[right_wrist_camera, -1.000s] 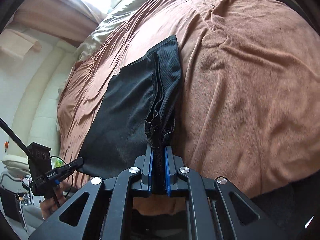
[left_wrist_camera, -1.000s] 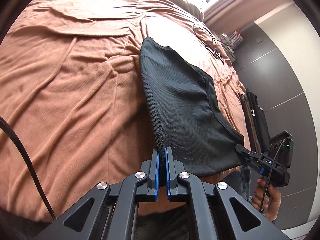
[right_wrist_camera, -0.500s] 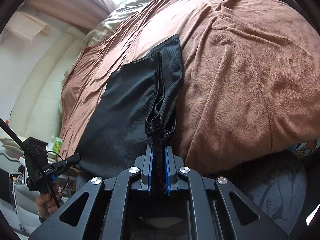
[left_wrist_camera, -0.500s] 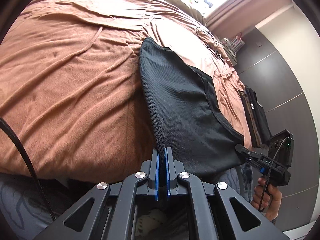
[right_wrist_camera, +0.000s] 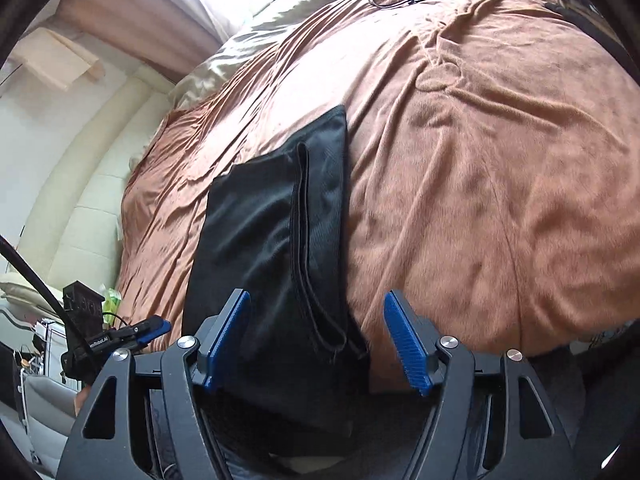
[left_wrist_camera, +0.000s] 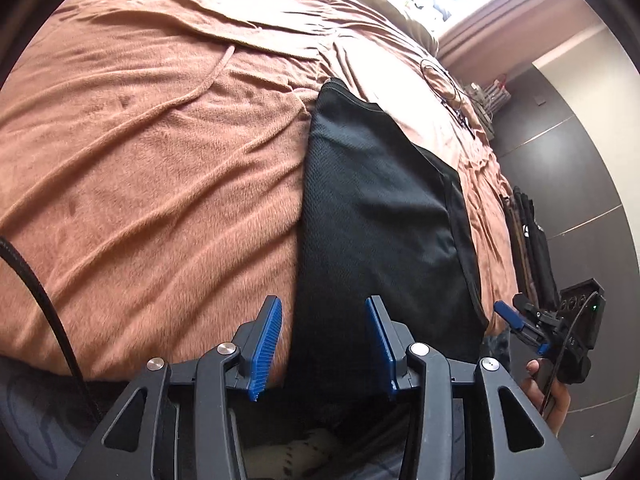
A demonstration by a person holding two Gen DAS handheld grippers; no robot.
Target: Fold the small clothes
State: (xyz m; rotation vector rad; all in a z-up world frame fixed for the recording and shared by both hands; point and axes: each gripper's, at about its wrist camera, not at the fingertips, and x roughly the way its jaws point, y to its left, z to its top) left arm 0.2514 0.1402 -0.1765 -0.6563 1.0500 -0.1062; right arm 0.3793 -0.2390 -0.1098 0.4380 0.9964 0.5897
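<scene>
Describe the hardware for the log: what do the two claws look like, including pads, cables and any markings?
Both match: black angular linkage arms with silver round pivot bolts. Left claw and right claw have blue ribbed pads. A black cable runs by the left one. From the left view, the right unit's body is a black box with a green light, thin cable and small white lettering, too small to read. No sleeves visible.

Left gripper (left_wrist_camera: pixel 324 344) fingers spread wide, right gripper (right_wrist_camera: pixel 318 340) fingers likewise spread, both holding nothing
</scene>
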